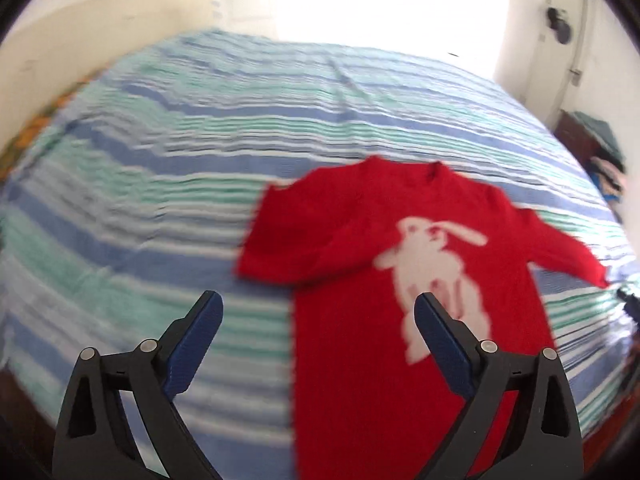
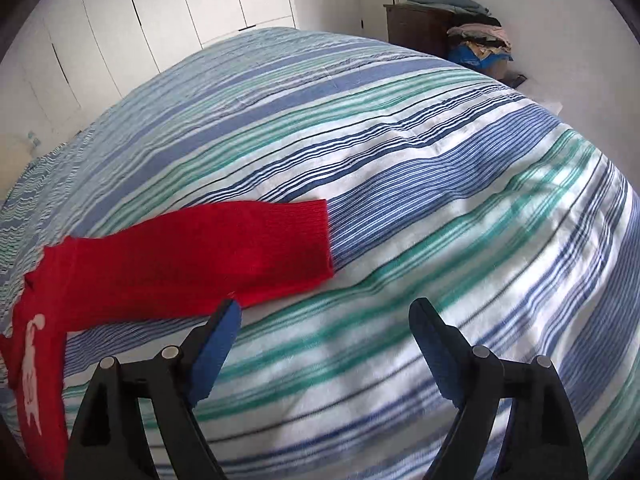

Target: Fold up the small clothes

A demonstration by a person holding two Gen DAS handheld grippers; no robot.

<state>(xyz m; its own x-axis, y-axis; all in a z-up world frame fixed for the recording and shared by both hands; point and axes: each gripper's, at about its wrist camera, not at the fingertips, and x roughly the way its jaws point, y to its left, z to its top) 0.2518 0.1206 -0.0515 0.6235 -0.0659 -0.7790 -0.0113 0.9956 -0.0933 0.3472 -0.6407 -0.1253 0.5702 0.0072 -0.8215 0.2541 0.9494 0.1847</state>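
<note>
Blue-padded fingers of the left gripper (image 1: 318,312) fill the bottom of the left wrist view, spread wide with nothing between them. Just beyond lies a small red sweater (image 1: 360,360) with a white rabbit motif (image 1: 434,280) on its front, flat on the striped bedspread (image 1: 160,160). One sleeve is folded in across the chest, while the other stretches out to the side toward the edge of the bed. This view is blurred, so finer detail of the knit cannot be made out.

From the right wrist view, the right gripper (image 2: 325,316) also stands wide open and holds nothing. The outstretched sleeve (image 2: 224,248) lies just ahead of its left finger, cuff pointing across the blue, green and white stripes; whether the finger touches the fabric cannot be told.

Around the bed, white wardrobe doors (image 2: 168,8) line the far wall. A dark wooden dresser (image 2: 420,28) stands in the corner with folded linens on top, and a pile of clothes (image 2: 480,46) sits beside it. Bright window light (image 1: 380,4) washes out the wall beyond the bed in the left view.
</note>
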